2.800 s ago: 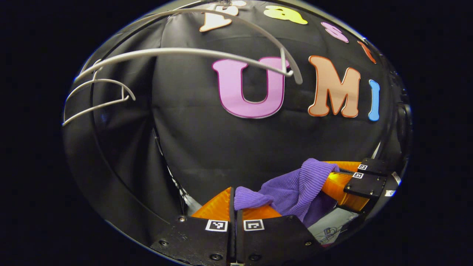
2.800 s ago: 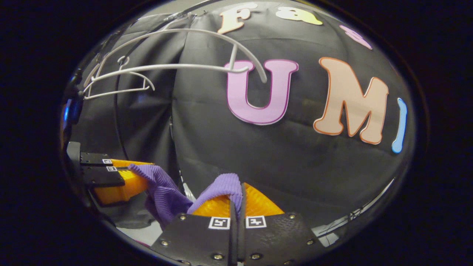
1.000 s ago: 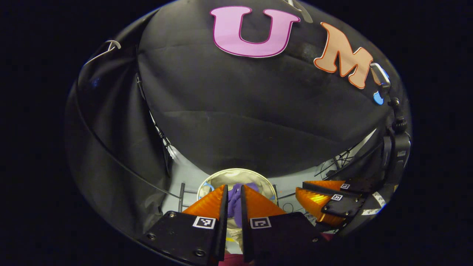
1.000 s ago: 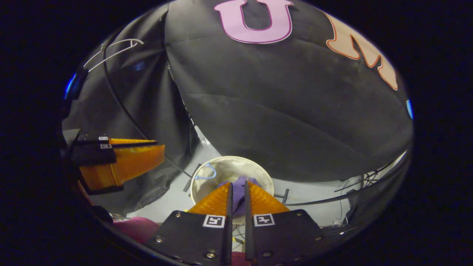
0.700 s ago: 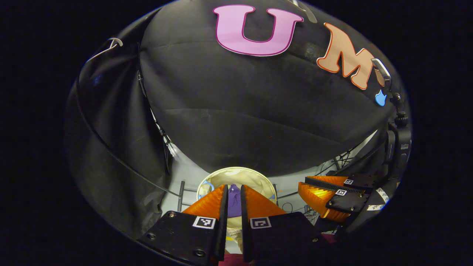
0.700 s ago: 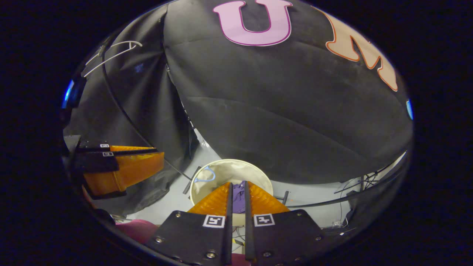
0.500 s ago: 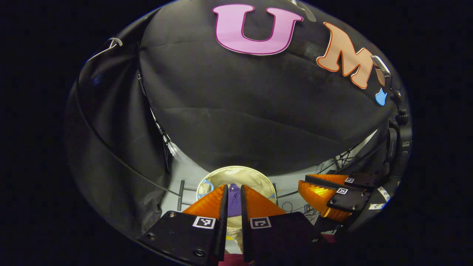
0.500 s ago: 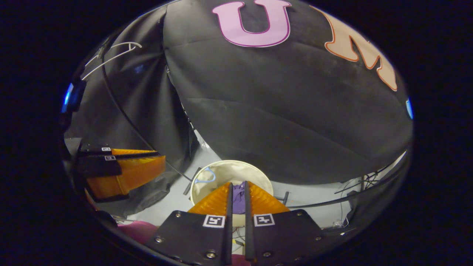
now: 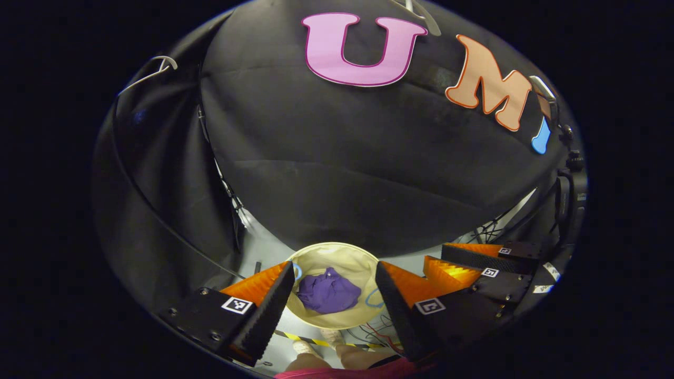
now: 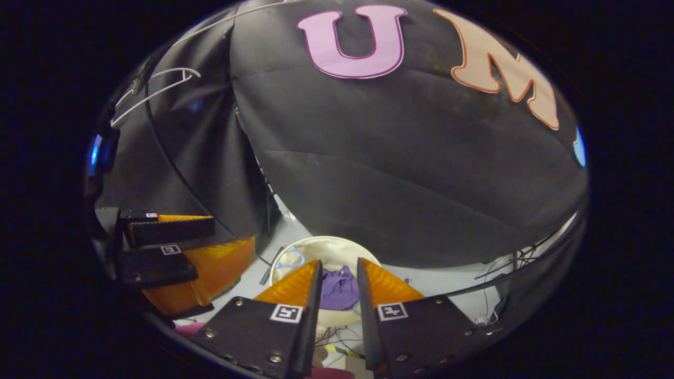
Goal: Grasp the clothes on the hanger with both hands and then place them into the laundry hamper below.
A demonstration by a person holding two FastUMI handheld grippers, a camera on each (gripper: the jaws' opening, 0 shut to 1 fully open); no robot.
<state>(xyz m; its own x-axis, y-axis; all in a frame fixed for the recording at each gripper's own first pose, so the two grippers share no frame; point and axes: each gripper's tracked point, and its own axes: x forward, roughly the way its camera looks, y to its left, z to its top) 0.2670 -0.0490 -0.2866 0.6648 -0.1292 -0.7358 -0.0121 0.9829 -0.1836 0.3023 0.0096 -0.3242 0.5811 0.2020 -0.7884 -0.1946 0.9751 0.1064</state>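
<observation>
The purple garment (image 9: 327, 292) lies crumpled inside the round cream laundry hamper (image 9: 337, 247) on the floor below. My left gripper (image 9: 334, 267) hangs high above it, jaws wide open, nothing between them. In the right gripper view the same purple garment (image 10: 339, 292) shows in the hamper (image 10: 326, 243) through the gap of my right gripper (image 10: 338, 263), which is open and holds nothing. The right gripper (image 9: 436, 254) also appears at the left gripper view's lower right. At the left of the right gripper view is the left gripper (image 10: 234, 231).
Bare white hangers (image 10: 152, 87) hang up at the left, with another hanger (image 9: 150, 73) in the left gripper view. Cables (image 9: 487, 231) lie on the pale floor to the right of the hamper. A person's feet (image 9: 337, 352) and a striped tape line are just in front of it.
Both grippers, shut on the purple garment 2.8 s ago, came down from the hangers to above the hamper. The garment now lies in it. Both have just opened wider, the left more.
</observation>
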